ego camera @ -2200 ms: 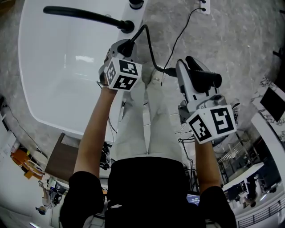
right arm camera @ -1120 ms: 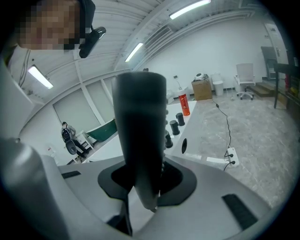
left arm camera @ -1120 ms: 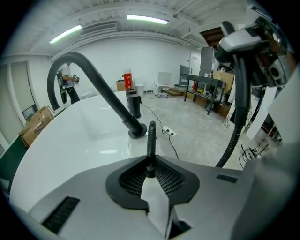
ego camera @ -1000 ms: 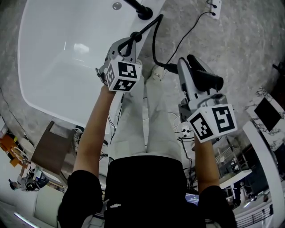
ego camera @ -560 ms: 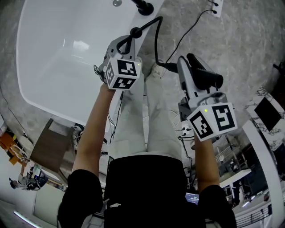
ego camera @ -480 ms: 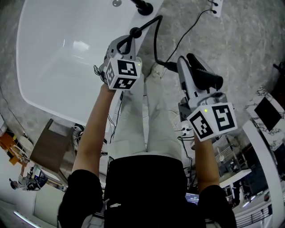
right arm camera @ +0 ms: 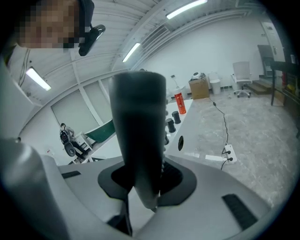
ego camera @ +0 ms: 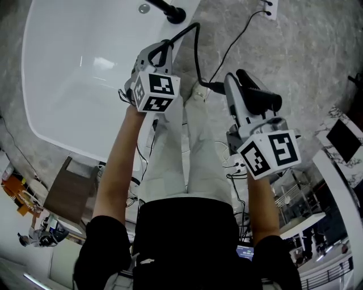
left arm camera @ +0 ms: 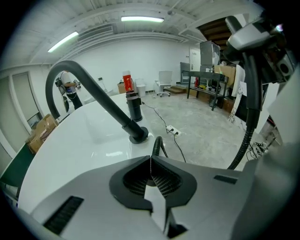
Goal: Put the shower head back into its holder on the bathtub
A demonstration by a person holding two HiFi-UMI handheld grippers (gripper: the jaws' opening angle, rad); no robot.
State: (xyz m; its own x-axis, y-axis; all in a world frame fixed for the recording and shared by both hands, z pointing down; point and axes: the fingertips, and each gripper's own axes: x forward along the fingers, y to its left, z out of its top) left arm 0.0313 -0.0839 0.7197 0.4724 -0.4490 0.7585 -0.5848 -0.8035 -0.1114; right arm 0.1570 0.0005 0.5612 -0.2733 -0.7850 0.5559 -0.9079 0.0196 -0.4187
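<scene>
The grey mottled floor (ego camera: 300,51) bears the white bathtub (ego camera: 68,102) and a white power strip (ego camera: 270,8).

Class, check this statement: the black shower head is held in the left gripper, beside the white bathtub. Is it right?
Wrong gripper. The black shower head is held in the right gripper, beside the white bathtub; the right gripper view shows it between those jaws.

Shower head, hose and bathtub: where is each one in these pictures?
shower head (ego camera: 258,97), head view, on its black body.
hose (ego camera: 196,51), head view, on the upright stretch of its loop.
bathtub (ego camera: 74,85), head view, on the bare white basin.
</scene>
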